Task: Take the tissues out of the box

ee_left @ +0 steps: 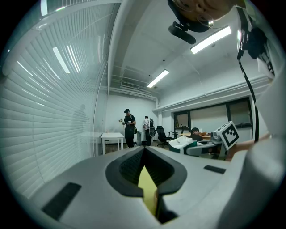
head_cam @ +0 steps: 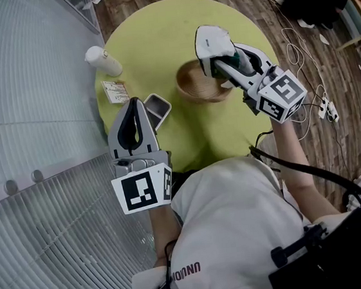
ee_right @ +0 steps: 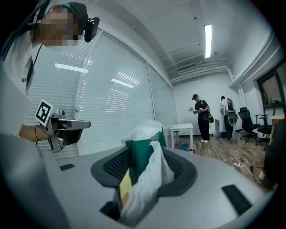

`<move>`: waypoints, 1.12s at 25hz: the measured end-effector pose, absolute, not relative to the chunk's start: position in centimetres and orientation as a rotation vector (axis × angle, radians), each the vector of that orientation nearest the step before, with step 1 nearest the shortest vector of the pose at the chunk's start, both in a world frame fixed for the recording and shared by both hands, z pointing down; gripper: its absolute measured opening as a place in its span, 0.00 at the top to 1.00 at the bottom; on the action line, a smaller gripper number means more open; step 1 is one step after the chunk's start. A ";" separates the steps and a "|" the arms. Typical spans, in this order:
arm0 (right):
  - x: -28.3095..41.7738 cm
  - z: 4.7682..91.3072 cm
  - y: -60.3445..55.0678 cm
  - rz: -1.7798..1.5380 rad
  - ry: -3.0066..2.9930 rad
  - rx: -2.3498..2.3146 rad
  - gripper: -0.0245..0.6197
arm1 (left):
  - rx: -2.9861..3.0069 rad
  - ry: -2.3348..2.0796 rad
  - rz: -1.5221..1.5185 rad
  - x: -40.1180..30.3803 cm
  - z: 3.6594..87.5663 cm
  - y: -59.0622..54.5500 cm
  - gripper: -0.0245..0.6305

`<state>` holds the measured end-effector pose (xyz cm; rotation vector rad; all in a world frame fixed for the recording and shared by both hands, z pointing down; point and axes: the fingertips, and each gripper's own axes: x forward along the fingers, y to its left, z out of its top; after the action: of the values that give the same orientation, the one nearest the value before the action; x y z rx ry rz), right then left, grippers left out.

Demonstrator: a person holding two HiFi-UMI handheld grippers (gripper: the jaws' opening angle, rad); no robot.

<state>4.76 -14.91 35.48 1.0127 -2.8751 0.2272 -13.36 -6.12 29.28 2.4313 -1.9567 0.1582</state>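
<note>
The round yellow-green bench [head_cam: 155,40] fills the upper middle of the head view, with a wood-plank floor [head_cam: 298,36] around it. The right claw [head_cam: 211,46] sits right of centre, pointing toward the upper left of the frame. It overlaps the upper right rim of a round wooden bowl [head_cam: 198,83] that stands near the middle of the bench. In the right gripper view this claw is clamped on a dark green tissue box [ee_right: 142,154], which stands upright between the black pads and rises above them. A crumpled white tissue [ee_right: 152,179] hangs from the top of the box down its right side into the lower part of the claw, and more white shows at the top of the box. The left claw [head_cam: 136,103] is at the lower left of the head view, over the near edge of the bench. Its tips are together and hold nothing. In the left gripper view the pads meet at the far end, and only a thin wedge of yellow-green bench shows in the slit below them. Just beyond its tips, toward the right, lies a small grey rectangular tray [head_cam: 157,107]. Farther to the upper left, a small printed card [head_cam: 115,91] lies flat, and a white cylinder [head_cam: 103,60] lies on its side near the bench's left edge. A white power strip [head_cam: 327,109] with cables lies on the floor at the right.
</note>
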 end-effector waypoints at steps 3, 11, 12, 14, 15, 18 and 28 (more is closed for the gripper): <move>4.8 35.5 -14.9 0.229 -2.877 1.015 0.66 | 2.431 -1.957 0.159 -13.4 29.3 -6.1 0.94; 4.6 35.3 -14.8 0.224 -2.880 1.003 0.66 | 2.430 -1.957 0.158 -13.4 29.3 -6.0 0.94; 4.7 35.3 -14.8 0.224 -2.880 1.004 0.66 | 2.430 -1.957 0.158 -13.4 29.3 -6.0 0.94; 4.7 35.4 -14.8 0.226 -2.879 1.008 0.66 | 2.430 -1.958 0.156 -13.4 29.3 -6.1 0.94; 4.7 35.4 -14.9 0.224 -2.879 1.008 0.66 | 2.430 -1.959 0.156 -13.4 29.3 -6.1 0.94; 4.7 35.5 -14.9 0.227 -2.878 1.007 0.66 | 2.429 -1.958 0.158 -13.4 29.4 -6.1 0.94; 4.7 35.4 -14.8 0.226 -2.882 1.006 0.66 | 2.431 -1.959 0.158 -13.4 29.3 -6.1 0.94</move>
<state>4.71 -14.83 35.37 1.0062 -2.8822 0.2255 -13.37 -6.05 29.27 2.4309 -1.9589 0.1577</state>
